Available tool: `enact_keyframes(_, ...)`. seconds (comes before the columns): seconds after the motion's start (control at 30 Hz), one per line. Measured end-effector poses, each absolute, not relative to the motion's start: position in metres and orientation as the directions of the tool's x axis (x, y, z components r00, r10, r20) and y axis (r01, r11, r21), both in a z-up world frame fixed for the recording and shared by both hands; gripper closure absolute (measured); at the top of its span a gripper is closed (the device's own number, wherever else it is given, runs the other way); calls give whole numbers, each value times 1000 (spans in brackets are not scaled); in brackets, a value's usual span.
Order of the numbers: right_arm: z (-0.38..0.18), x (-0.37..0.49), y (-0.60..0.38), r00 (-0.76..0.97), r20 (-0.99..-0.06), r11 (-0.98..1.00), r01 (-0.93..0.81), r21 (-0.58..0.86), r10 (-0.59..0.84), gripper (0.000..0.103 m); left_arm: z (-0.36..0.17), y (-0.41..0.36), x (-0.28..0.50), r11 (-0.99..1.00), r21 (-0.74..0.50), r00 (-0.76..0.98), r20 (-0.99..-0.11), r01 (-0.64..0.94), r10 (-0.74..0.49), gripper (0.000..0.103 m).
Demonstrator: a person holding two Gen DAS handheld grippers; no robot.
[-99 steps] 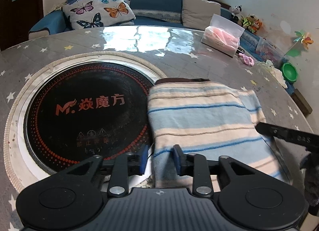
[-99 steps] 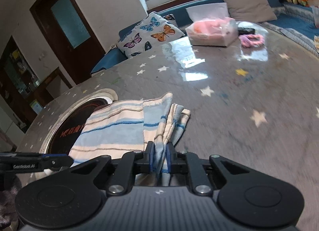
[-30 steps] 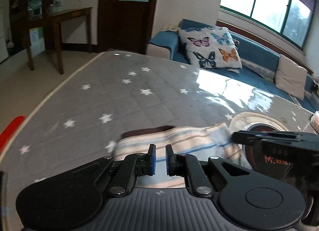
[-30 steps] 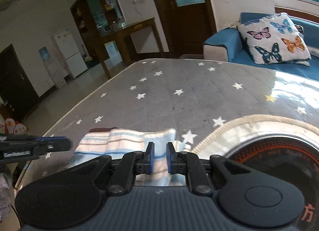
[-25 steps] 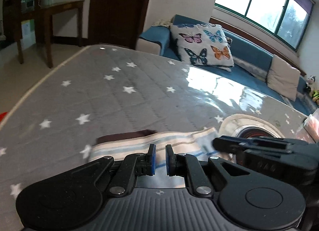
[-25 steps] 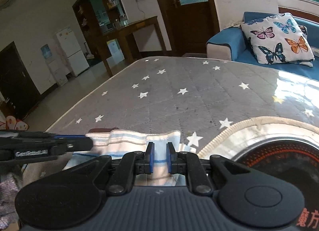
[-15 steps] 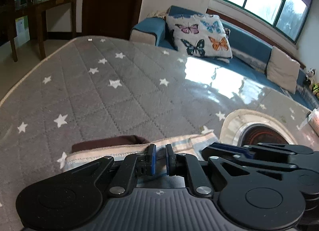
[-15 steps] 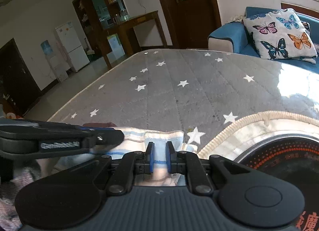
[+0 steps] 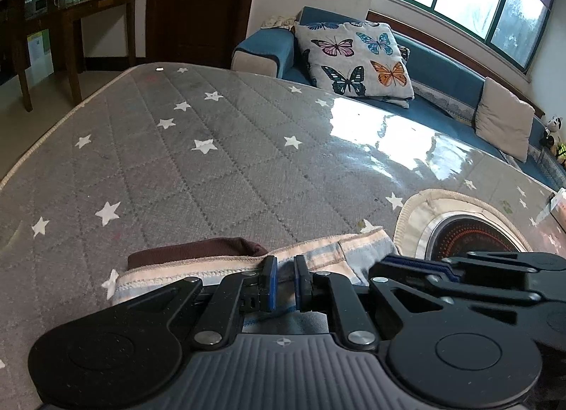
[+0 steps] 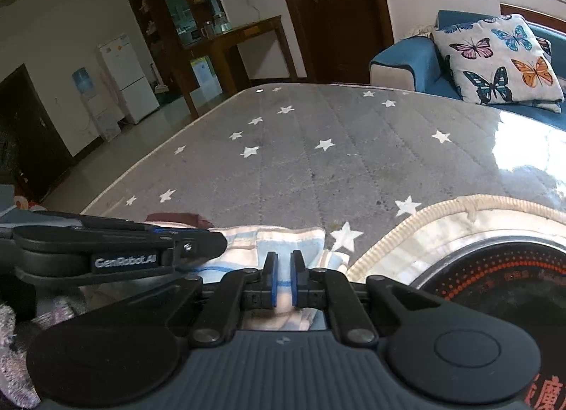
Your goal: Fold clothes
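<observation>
Both pairs of jaws stand nearly together. My left gripper (image 9: 283,277) pinches the striped garment (image 9: 318,257) at its near hem, and my right gripper (image 10: 282,277), just beside it, has just been closing on the same cloth, which shows between its pads. That garment lies folded on the starred table cover (image 9: 212,176), its brown collar (image 9: 198,249) just beyond and left of the left jaws, the round cooktop (image 10: 495,268) off to the right jaws' right. I judge this the carry of a fold; next I must lift both hands evenly and lay the hem forward.
</observation>
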State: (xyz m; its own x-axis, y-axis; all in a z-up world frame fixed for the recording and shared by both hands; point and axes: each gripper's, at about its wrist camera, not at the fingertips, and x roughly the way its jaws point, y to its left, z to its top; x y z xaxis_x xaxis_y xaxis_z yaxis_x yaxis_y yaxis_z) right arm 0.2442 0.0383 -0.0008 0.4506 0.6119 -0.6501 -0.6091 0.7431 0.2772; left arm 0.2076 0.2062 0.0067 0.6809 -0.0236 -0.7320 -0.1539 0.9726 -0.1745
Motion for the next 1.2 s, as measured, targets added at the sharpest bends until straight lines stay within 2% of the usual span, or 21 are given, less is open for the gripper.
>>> enact_keyframes(0.5, 9, 190, 16, 371, -708, 671, -716, 194, 601, 96, 8, 202, 207, 977, -142, 679, -734, -157, 2, 92)
enact_keyframes(0.73, 12, 157, 1, 344, -736, 644, -749, 159, 582, 95, 18, 195, 182, 984, -113, 692, -722, -135, 12, 91)
enact_keyframes(1.07, 22, 109, -11, 411, -727, 631, -775, 38, 549, 91, 19, 189, 104, 989, -79, 694, -720, -121, 27, 73)
enact_keyframes(1.2, 28, 104, -9, 427, -693, 639, -766, 65, 581, 88, 16, 190, 70, 987, -86, 692, -722, -134, 32, 67)
